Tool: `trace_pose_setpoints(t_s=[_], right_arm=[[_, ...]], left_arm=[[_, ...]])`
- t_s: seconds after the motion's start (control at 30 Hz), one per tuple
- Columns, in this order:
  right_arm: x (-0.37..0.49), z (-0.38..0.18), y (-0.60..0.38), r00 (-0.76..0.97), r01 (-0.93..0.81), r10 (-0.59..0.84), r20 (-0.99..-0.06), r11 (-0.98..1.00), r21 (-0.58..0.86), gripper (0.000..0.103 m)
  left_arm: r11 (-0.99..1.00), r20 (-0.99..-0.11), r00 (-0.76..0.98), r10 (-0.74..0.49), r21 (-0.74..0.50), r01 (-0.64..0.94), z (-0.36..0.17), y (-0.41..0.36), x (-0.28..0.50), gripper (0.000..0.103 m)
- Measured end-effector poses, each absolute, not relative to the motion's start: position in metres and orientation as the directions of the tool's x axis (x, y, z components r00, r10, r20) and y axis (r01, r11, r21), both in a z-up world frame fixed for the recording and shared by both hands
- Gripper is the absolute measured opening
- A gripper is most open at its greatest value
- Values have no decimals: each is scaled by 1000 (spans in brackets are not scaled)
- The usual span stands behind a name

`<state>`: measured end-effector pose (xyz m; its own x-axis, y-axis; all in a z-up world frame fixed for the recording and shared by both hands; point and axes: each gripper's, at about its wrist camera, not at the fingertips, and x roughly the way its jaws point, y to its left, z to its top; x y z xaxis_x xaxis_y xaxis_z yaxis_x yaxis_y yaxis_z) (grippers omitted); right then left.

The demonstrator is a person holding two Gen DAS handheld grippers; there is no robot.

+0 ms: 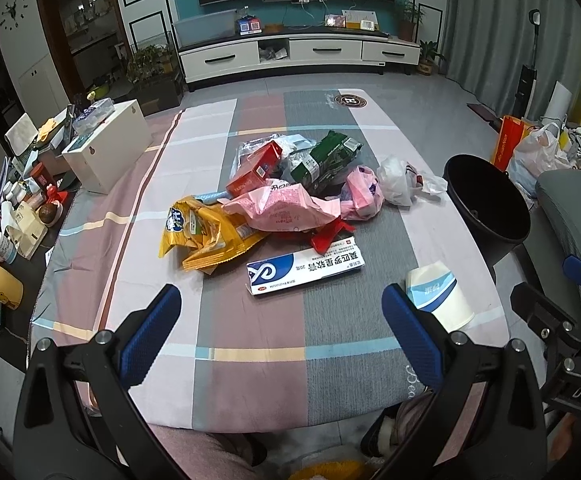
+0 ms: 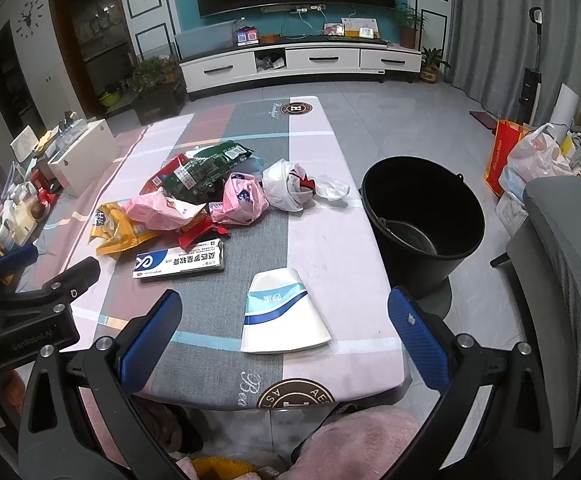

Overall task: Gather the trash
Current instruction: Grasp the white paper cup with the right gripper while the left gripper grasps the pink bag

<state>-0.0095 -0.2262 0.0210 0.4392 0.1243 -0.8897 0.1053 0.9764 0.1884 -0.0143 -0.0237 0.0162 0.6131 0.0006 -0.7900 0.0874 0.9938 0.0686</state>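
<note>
Ahead of my left gripper (image 1: 280, 312), wide open and empty, an ointment box (image 1: 305, 266) lies near the wrapper pile (image 1: 286, 184). From the right wrist, my right gripper (image 2: 284, 318) gapes empty around a flattened paper cup (image 2: 282, 314); black bucket (image 2: 422, 216) right.

Ahead of the left gripper (image 1: 281, 306), the red box (image 1: 255, 168) is partly covered by the pink wrapper (image 1: 286, 206), the bucket (image 1: 486, 204) floor is lost in shadow, and the print on the white carton (image 1: 306, 266) is too small to be read.
</note>
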Motion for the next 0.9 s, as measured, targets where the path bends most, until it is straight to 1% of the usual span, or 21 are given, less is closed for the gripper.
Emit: trace_pose_setpoints(t_s=[0.07, 0.13, 0.2, 0.27, 0.37, 0.47, 0.57, 0.67, 0.77, 0.83, 0.87, 0.9], right_arm=[[-8, 16, -228, 436, 104, 135, -890, 974, 199, 100], [-6, 2, -232, 427, 97, 185, -885, 964, 248, 100], [-5, -14, -235, 405, 102, 243, -882, 946, 308, 100], [-7, -44, -240, 362, 129, 291, -885, 925, 357, 100], [-12, -76, -240, 330, 139, 286, -899, 928, 346, 100], [-16, -89, -239, 354, 117, 293, -888, 928, 353, 99], [-16, -93, -238, 394, 86, 303, -868, 928, 363, 96], [-7, -100, -243, 403, 85, 316, -859, 922, 379, 91], [5, -110, -244, 383, 78, 331, -863, 919, 387, 86], [11, -117, -244, 364, 72, 346, -865, 916, 396, 80], [15, -122, -243, 352, 74, 353, -867, 913, 401, 77], [17, -125, -243, 341, 66, 399, -851, 893, 445, 73]], left_arm=[[995, -793, 608, -19, 46, 92, 14, -21, -12, 100], [995, -789, 610, -73, -11, 104, 10, -13, -9, 100], [990, -772, 621, -134, -79, 115, 2, 0, -7, 100], [987, -759, 631, -161, -118, 111, -10, 13, -5, 100], [980, -748, 634, -196, -177, 94, -38, 35, -4, 100], [963, -742, 620, -254, -255, 90, -62, 52, -5, 100], [955, -717, 636, -285, -266, 128, -77, 55, -7, 100], [948, -687, 654, -317, -244, 203, -81, 45, -3, 100], [935, -680, 642, -354, -234, 267, -83, 34, 10, 100], [920, -675, 626, -391, -264, 289, -82, 30, 18, 100], [908, -669, 614, -419, -299, 293, -80, 30, 24, 100], [901, -666, 607, -435, -324, 290, -79, 30, 27, 100]])
